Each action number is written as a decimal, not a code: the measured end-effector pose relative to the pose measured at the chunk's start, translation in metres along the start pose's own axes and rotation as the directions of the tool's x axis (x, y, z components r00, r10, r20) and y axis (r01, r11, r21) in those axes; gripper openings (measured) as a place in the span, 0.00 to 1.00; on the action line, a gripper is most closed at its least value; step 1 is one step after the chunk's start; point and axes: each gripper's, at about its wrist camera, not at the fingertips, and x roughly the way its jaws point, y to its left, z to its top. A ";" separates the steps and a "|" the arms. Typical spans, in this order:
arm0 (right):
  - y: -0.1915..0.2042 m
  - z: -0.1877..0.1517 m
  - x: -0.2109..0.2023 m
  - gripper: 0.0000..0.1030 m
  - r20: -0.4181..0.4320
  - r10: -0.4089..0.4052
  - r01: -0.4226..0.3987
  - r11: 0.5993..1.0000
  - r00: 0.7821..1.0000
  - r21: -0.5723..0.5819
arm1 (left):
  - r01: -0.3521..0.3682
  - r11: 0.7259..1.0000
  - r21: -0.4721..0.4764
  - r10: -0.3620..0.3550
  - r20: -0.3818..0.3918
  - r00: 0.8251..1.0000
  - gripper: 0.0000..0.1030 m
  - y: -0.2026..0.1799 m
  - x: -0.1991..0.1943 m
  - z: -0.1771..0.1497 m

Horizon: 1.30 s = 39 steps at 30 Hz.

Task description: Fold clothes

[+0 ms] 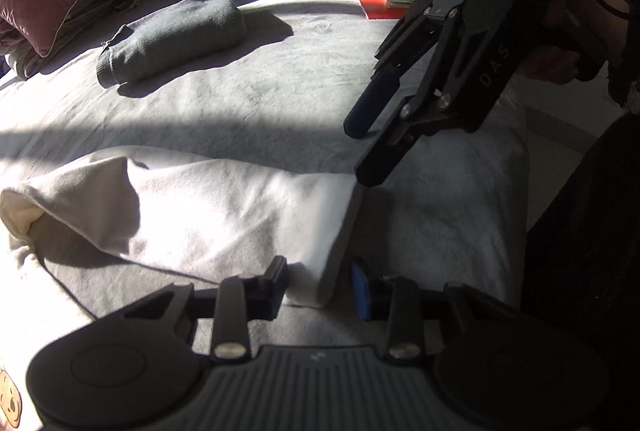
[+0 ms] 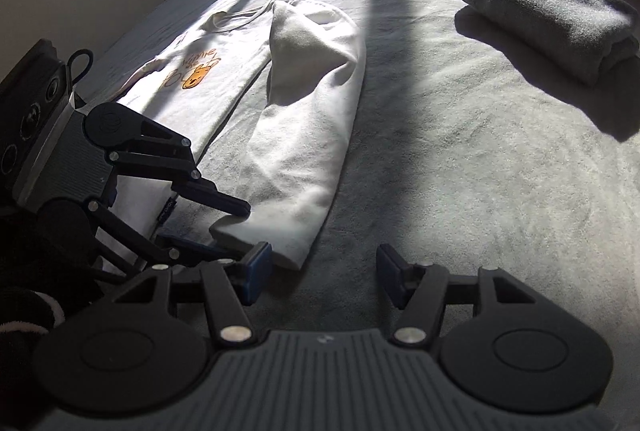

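Shirt (image 2: 304, 135), white with a bear print, lies part-folded on the bedspread (image 2: 460, 191), long axis running away from both tools. Left gripper (image 1: 320, 283) straddles the near hem corner, jaws narrowed, contact unclear. Right gripper (image 2: 320, 267) hangs released just right of that corner, nothing held.

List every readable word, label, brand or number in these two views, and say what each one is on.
"DAS": raised letters on the right gripper, on its black arm.
"Winnie": orange print above a bear drawing on the white shirt; the word below it is too blurred to read.
Barcode on the red package: too small to read.
Small tag at the shirt's hem: unreadable.
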 end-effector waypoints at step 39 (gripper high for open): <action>-0.078 0.002 -0.018 0.13 0.181 0.036 -0.144 0.765 0.983 0.628 | 0.150 0.899 -0.411 -0.071 0.200 0.977 0.37 0.003 0.011 0.037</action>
